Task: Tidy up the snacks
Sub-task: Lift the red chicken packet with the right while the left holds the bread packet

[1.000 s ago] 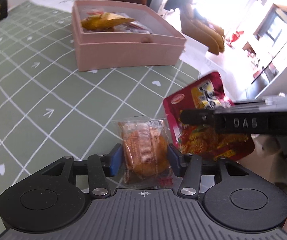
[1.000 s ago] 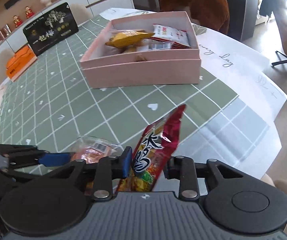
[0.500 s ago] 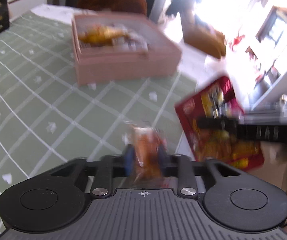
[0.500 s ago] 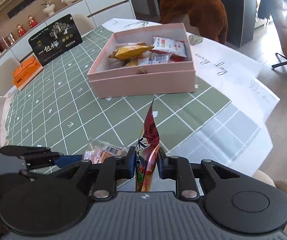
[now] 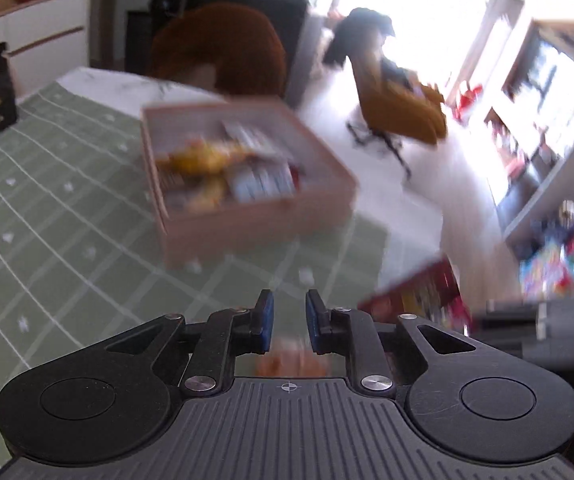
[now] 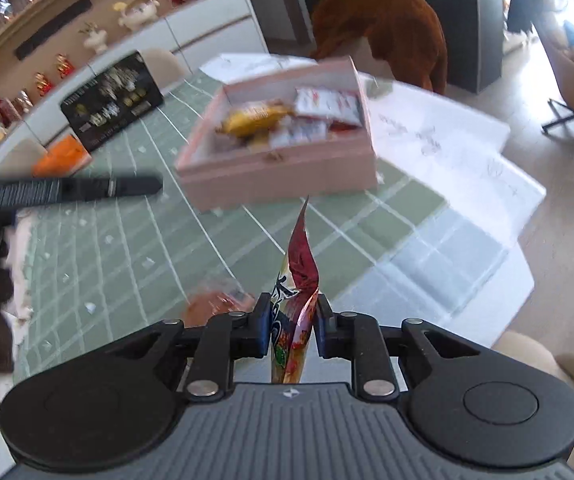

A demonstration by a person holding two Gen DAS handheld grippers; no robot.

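Right gripper (image 6: 292, 312) is clamped tight on the red snack packet (image 6: 301, 264), carrying it upright toward the pink box (image 6: 279, 176) at twelve o'clock. The left gripper (image 5: 289, 308) has just been easing its jaws apart, nothing between the pads, and the orange packet (image 5: 291, 362) looks to have slipped below them. Next, I'd say: box the red one, then re-grip the orange.

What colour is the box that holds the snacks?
Pale pink box, clearest in the right wrist view.
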